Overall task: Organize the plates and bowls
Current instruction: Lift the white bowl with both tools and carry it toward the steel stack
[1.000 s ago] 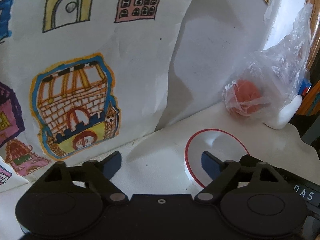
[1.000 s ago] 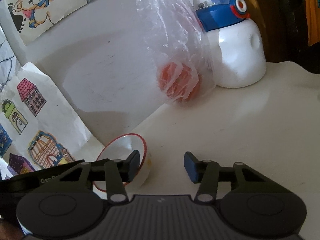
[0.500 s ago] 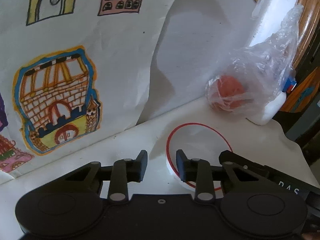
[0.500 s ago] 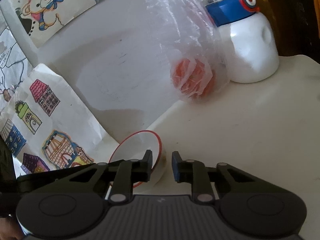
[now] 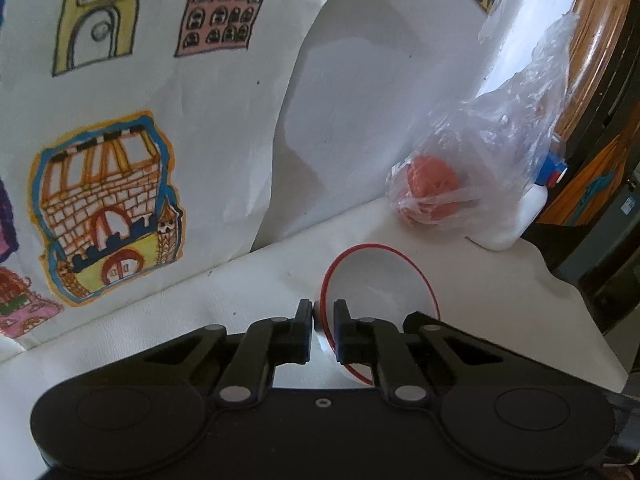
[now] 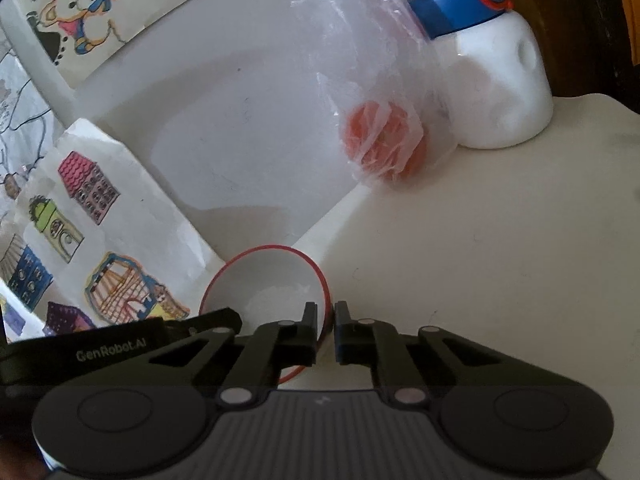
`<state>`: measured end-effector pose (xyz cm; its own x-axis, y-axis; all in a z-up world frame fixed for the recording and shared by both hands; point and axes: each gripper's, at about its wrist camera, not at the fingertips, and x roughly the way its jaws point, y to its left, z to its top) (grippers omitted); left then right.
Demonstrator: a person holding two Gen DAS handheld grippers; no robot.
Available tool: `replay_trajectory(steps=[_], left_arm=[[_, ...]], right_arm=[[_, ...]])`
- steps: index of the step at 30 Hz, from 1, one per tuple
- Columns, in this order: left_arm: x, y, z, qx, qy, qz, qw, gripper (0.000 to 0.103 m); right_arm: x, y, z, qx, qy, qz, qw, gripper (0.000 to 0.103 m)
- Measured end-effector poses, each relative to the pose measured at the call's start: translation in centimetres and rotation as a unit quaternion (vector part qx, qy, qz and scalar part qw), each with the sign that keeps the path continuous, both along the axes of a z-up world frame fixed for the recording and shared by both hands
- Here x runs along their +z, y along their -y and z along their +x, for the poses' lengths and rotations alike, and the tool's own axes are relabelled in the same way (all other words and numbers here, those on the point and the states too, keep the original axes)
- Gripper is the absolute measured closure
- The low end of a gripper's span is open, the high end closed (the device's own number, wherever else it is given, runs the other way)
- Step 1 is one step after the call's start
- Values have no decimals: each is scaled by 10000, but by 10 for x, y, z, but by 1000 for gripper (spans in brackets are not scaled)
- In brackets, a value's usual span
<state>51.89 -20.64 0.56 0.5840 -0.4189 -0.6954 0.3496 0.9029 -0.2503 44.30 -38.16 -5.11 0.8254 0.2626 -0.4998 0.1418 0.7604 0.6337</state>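
you have the white bowl with the red rim [image 5: 380, 292] pinched from both sides on the pale surface [image 6: 480, 260], just in front of the propped sheet of house drawings [image 5: 120, 160]; the left claw [image 5: 322, 320] is clamped on its left wall, the right claw [image 6: 326, 320] on its right wall, one finger inside and one outside each; lift both hands together and level, so neither grip twists the rim; steer clear of the bagged orange thing [image 6: 384, 148] and the white bottle [image 6: 496, 80] beyond.
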Motion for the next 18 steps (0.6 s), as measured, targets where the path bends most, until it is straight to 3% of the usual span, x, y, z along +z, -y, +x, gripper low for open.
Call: replay_trajectory(steps=[9, 18], left_arm=[[26, -29, -21, 167, 67, -172, 9997, 93], [68, -59, -68, 97, 233, -310, 9992, 93]], right_arm=[[32, -21, -28, 108, 197, -30, 9997, 94], [81, -34, -80, 287, 374, 52, 9989, 94]])
